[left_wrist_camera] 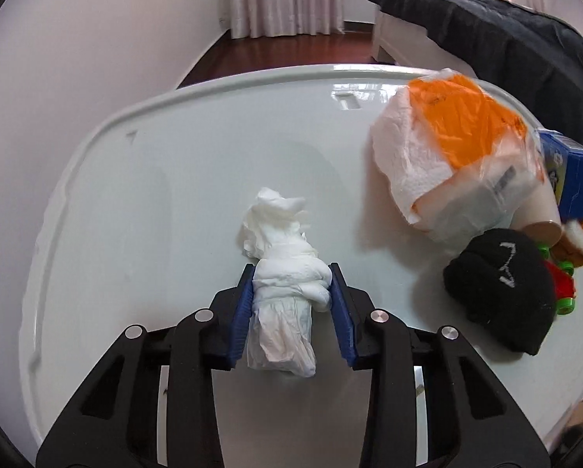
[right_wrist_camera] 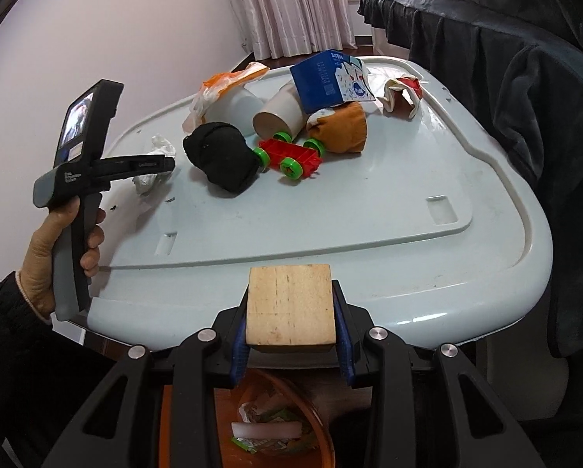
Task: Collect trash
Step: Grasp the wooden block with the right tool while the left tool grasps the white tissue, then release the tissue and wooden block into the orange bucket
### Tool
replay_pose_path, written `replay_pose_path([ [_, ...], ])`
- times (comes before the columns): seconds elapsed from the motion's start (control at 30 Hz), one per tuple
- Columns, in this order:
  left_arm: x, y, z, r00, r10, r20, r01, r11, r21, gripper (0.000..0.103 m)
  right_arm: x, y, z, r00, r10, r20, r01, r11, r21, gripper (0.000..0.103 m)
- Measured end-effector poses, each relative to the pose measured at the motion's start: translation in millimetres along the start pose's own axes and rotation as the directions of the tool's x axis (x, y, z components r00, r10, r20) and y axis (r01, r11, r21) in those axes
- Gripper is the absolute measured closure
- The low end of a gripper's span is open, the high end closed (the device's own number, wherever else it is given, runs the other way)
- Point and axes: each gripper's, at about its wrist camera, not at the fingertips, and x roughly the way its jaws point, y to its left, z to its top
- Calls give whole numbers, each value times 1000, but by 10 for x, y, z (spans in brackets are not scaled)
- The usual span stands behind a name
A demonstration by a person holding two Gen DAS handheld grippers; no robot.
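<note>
My left gripper [left_wrist_camera: 291,284] is shut on a crumpled white tissue [left_wrist_camera: 283,273] lying on the pale table [left_wrist_camera: 174,163]. In the right wrist view the left gripper [right_wrist_camera: 163,163] reaches over the table's left side, with the tissue [right_wrist_camera: 163,144] showing beside it. My right gripper [right_wrist_camera: 291,312] is shut on a wooden block [right_wrist_camera: 291,306], held off the table's near edge above an orange bin [right_wrist_camera: 322,429] with wrappers inside. A crumpled red-and-white wrapper [right_wrist_camera: 402,95] lies at the far right of the table [right_wrist_camera: 369,210].
A pile sits mid-table: orange-and-white plastic bag with paper [left_wrist_camera: 447,148] [right_wrist_camera: 221,85], paper cup [right_wrist_camera: 280,113], blue carton [right_wrist_camera: 330,80], black sock [right_wrist_camera: 221,156] [left_wrist_camera: 502,284], brown sock [right_wrist_camera: 342,128], red toy car with green wheels [right_wrist_camera: 291,156]. Dark cloth [right_wrist_camera: 525,97] drapes at the right.
</note>
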Motion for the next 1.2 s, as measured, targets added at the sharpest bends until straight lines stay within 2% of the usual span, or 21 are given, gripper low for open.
replay_pose_path([
  [0.07,15,41,15,1000,-29,7,29,999,-26,68,3,-2,7,1000,-2,0,2,1000,-4,67],
  [0.27,-158,22,-91,1000,-11,11,11,999,-43,68,-1,-1,9,1000,-3,2,3,1000,-6,67],
  [0.43,-684,-123,-316,1000,-7,29,8,1000,-11,68,-108,30,-8,1000,1,21,-1,1000,-15,67],
  [0.67,-1468,-204,-823,996,-86,31,86,996,8,68,-477,207,-222,999,50,12,-50,998,-30,67],
  [0.8,-1806,-246,-1331,992,-123,-3,123,992,20,68,-725,360,-430,998,66,14,-65,996,-56,67],
  [1.0,-1776,-385,-1963,990,-129,-58,129,992,2,68,-879,530,-779,999,46,4,-46,996,-75,67],
  [1.1,-1606,-363,-2130,978,-149,-144,148,989,-18,68,-824,550,-910,999,36,-33,-38,997,-74,67],
  [1.2,-1506,-306,-2131,970,-167,-178,161,986,-47,68,-732,548,-975,997,31,-70,-36,997,-68,67],
])
